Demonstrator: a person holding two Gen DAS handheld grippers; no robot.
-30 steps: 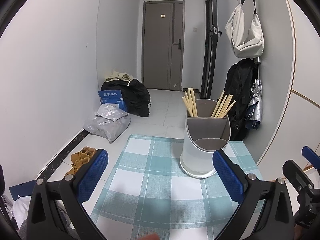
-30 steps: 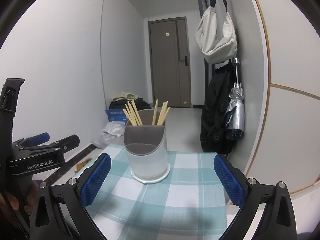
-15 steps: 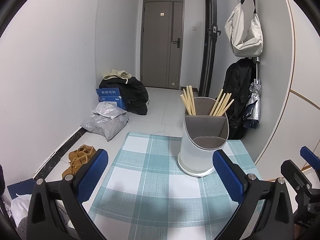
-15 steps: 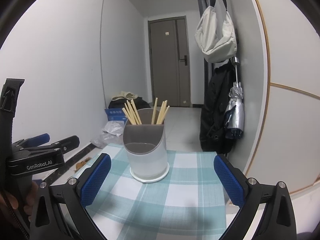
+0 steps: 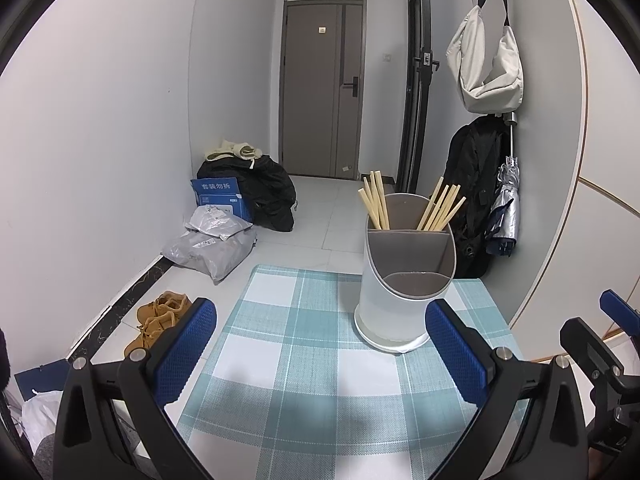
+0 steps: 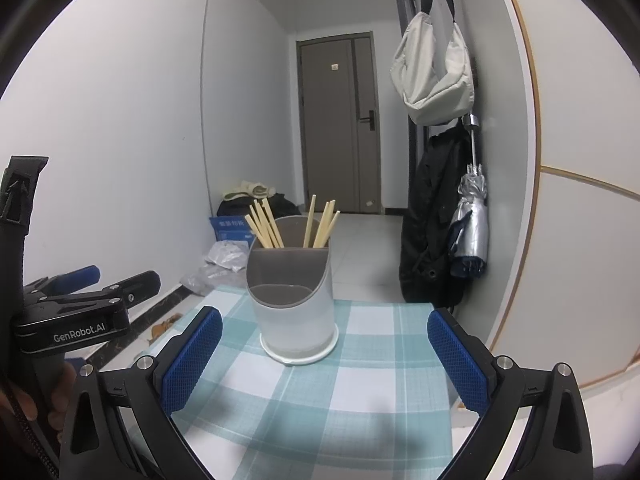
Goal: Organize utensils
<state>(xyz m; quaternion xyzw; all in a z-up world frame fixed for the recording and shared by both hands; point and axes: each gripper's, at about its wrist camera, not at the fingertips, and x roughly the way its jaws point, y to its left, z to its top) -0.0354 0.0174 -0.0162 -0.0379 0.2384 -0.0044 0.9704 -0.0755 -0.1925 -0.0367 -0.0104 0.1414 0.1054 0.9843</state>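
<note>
A white and grey utensil holder (image 5: pixel 404 280) stands on the teal checked tablecloth (image 5: pixel 312 360), toward the table's far right. Several wooden chopsticks (image 5: pixel 440 208) stand in its two rear compartments; the front compartment looks empty. It also shows in the right wrist view (image 6: pixel 294 300) with the chopsticks (image 6: pixel 280 224). My left gripper (image 5: pixel 320 352) is open and empty, above the cloth in front of the holder. My right gripper (image 6: pixel 324 360) is open and empty, just short of the holder. The left gripper also shows at the left edge of the right wrist view (image 6: pixel 80 304).
The table's far edge (image 5: pixel 360 274) drops to a tiled hallway floor. On the floor lie grey parcels (image 5: pixel 212 244), a blue box (image 5: pixel 220 196), black bags (image 5: pixel 260 188) and brown shoes (image 5: pixel 156 320). A backpack (image 5: pixel 476 192) and umbrella (image 5: pixel 506 208) hang on the right wall.
The left gripper has drawn back and risen slightly, so the holder sits a little farther off in its view. The right gripper has barely moved. Both stay open.
</note>
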